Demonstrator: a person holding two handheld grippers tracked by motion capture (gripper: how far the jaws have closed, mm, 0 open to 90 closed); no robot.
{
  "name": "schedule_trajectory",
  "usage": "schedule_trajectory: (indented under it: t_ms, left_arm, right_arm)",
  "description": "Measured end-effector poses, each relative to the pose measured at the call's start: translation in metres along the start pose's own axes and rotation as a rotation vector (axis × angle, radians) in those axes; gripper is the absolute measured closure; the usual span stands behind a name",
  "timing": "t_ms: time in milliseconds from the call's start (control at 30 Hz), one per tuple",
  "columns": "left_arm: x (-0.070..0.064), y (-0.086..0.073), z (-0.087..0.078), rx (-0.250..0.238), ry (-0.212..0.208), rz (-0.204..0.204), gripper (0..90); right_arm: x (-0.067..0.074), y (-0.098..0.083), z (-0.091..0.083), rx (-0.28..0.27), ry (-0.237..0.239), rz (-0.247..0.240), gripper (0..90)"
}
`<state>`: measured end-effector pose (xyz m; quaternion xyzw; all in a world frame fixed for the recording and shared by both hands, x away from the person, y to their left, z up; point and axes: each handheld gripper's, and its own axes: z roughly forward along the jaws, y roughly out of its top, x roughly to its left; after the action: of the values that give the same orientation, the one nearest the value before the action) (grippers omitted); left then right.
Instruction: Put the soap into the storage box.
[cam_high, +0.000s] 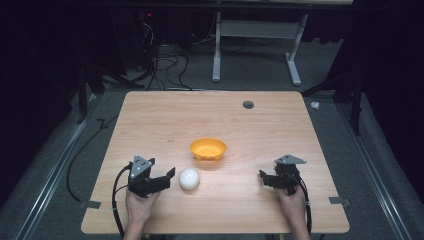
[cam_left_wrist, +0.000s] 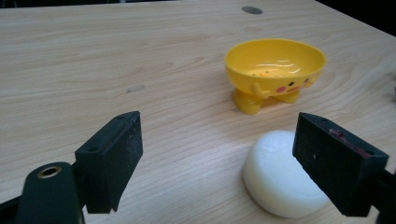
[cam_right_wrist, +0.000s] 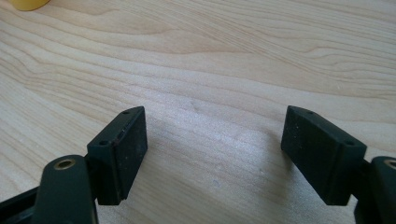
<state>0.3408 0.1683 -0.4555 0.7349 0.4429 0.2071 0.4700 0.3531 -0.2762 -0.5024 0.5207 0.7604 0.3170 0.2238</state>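
A white round ball (cam_high: 189, 179) lies on the wooden table (cam_high: 165, 120), just in front of a small yellow bowl (cam_high: 208, 148) with little feet and a painted face. My left gripper (cam_high: 169, 179) rests low at the front left, jaws open, pointing at the ball. In the left gripper view the ball (cam_left_wrist: 280, 175) sits beside and partly behind the right jaw, with the bowl (cam_left_wrist: 274, 70) farther off. My right gripper (cam_high: 262, 178) stands open at the front right over bare wood; the right gripper view has its jaws (cam_right_wrist: 215, 154) wide apart with nothing between them.
A dark round hole (cam_high: 248, 104) marks the table's far right. Beyond the table stand a white frame leg (cam_high: 216, 50) and tangled cables (cam_high: 160, 60) on the grey floor. Tape tabs (cam_high: 340, 200) stick at the front corners.
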Motion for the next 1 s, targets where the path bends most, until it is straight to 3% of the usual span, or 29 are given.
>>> schedule_trajectory:
  t_ms: [200, 400, 800, 900, 1000]
  left_arm:
    - [-0.015, 0.004, 0.002, 0.004, -0.054, 0.040, 16.4]
    - [-0.026, 0.004, 0.010, 0.065, -0.091, 0.086, 15.8]
    - [-0.036, -0.001, 0.025, 0.124, -0.125, 0.104, 15.1]
    - [-0.038, -0.003, 0.029, 0.137, -0.141, 0.093, 15.0]
    - [-0.041, -0.005, 0.035, 0.161, -0.124, 0.108, 14.9]
  right_arm:
    - [0.000, 0.000, 0.000, 0.000, 0.000, 0.000, 23.3]
    - [0.000, 0.000, 0.000, 0.001, 0.001, 0.000, 23.1]
    - [0.000, 0.000, 0.000, 0.000, 0.001, 0.000, 23.1]
    - [0.000, 0.000, 0.000, 0.000, 0.001, 0.000, 23.1]
    - [0.000, 0.000, 0.000, 0.000, 0.000, 0.000, 23.1]
